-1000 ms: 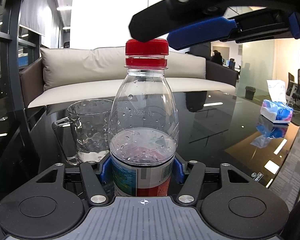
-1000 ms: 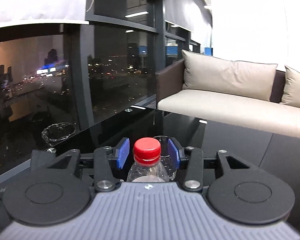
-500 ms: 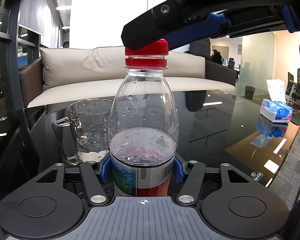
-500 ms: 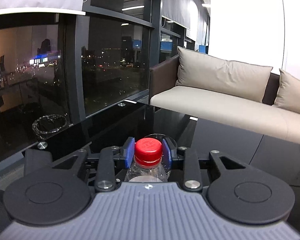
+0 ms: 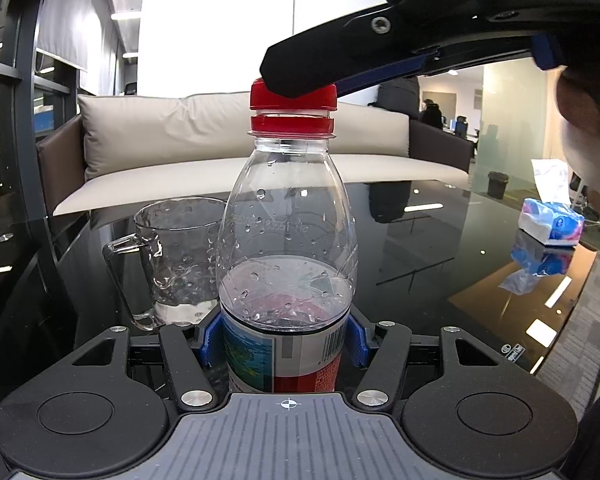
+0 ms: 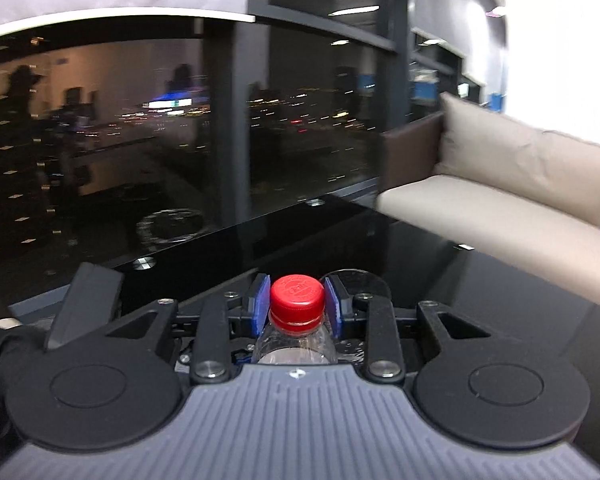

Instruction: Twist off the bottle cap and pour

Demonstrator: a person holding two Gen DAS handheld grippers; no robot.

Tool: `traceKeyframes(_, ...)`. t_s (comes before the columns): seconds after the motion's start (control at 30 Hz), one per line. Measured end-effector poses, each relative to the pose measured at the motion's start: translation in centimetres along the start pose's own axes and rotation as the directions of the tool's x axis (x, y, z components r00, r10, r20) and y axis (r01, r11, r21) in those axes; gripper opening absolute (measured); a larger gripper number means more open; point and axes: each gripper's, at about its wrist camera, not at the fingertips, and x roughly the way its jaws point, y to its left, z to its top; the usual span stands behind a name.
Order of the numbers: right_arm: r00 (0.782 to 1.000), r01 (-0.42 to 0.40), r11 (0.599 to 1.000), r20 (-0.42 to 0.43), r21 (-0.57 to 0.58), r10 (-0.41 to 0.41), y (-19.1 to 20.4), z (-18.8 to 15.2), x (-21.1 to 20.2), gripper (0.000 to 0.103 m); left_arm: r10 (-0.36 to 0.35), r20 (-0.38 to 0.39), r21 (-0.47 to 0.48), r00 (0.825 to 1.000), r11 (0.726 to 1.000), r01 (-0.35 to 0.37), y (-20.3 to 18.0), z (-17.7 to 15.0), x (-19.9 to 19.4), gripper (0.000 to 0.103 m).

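Only the left wrist view shows the whole water bottle: it stands upright at frame centre on the glossy black table, water filling its lower part, its labelled base clamped between the blue pads of the left gripper, one pad pressed to each side. That view also shows a gap of clear neck thread between the red cap and the red ring below it, a glass mug with a little water just behind the bottle to its left, and a tissue pack far off at the right edge. The right gripper enters from the upper right and covers the cap's top. The right wrist view looks down on the cap at lower centre, seated squarely between the right gripper's blue pads, which press against its sides; the mug's rim peeks out just beyond, and a beige sofa sits at right.
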Motion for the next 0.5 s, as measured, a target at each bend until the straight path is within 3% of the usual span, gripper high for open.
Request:
traceKeyframes(0.17,0.998,-0.069,0.998,-0.002,-0.008,0.069,-1.5,0.2,-0.6,0.039,0.0,0.0,-0.001,1.0,1.0,0.0,0.0,0.0,0.0,0.055)
traceKeyframes(0.4,0.999,-0.045,0.999,0.007,-0.003,0.045,-0.7,-0.1,-0.7,0.043,0.0,0.0,-0.002,1.0,1.0,0.0,0.1,0.0,0.0,0.055)
traceKeyframes(0.5,1.0,-0.006,1.0,0.002,0.009,0.005,-0.6,-0.3,-0.2,0.05,0.0,0.0,-0.002,1.0,1.0,0.0,0.0,0.0,0.0,0.055)
